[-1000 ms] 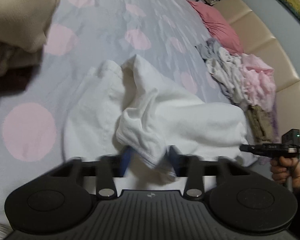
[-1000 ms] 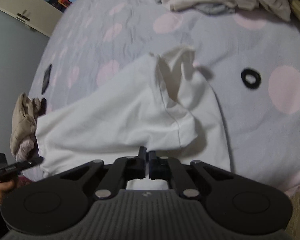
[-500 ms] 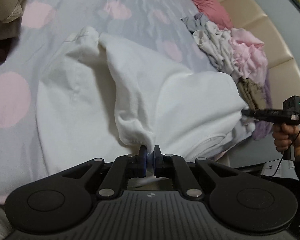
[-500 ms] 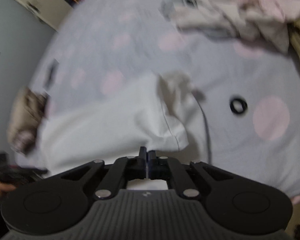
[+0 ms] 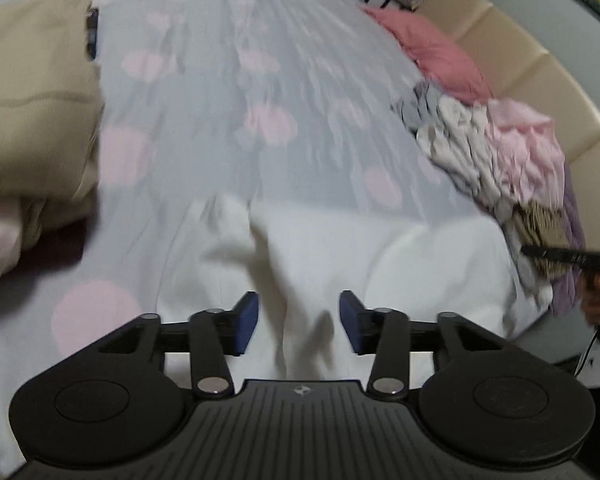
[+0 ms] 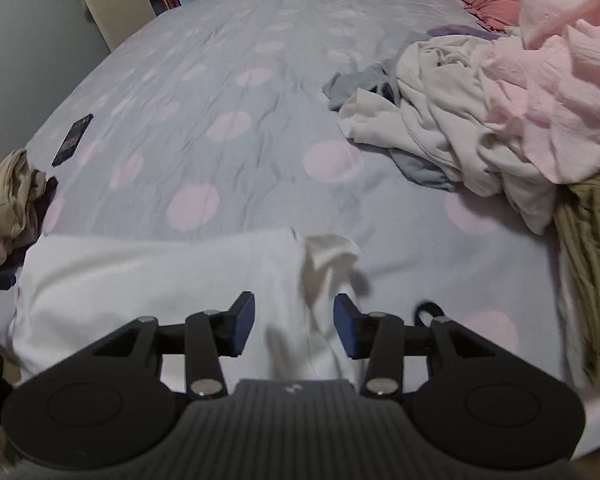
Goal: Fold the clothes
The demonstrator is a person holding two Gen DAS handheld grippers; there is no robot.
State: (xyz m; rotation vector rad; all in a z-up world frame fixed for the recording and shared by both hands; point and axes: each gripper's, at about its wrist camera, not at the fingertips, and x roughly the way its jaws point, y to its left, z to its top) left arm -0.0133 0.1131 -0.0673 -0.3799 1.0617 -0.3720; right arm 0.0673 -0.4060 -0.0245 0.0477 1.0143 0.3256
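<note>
A white garment [image 5: 380,264] lies spread across the near edge of the bed, folded over on itself, with a crumpled sleeve [image 5: 228,224] at its far side. My left gripper [image 5: 299,322] hovers open just above it, nothing between the blue pads. In the right wrist view the same white garment [image 6: 148,280] stretches left, and my right gripper [image 6: 294,326] is open over its right end near a bunched sleeve [image 6: 328,256]. The right gripper's body [image 5: 572,258] and the hand holding it show at the right edge of the left wrist view.
A heap of unfolded pink, cream and grey clothes [image 6: 500,100] fills the bed's right side, with an olive knit [image 6: 588,260] nearer. Folded beige clothes [image 5: 28,120] sit at left. A black hair tie [image 6: 428,312], a dark phone [image 6: 73,140] and a pink pillow [image 5: 436,56] also lie on the spotted sheet [image 6: 240,80].
Both grippers were shut on the white garment's edge half a second ago; both have let go and opened. The garment now lies flat on the bed, and the cameras have tilted up.
</note>
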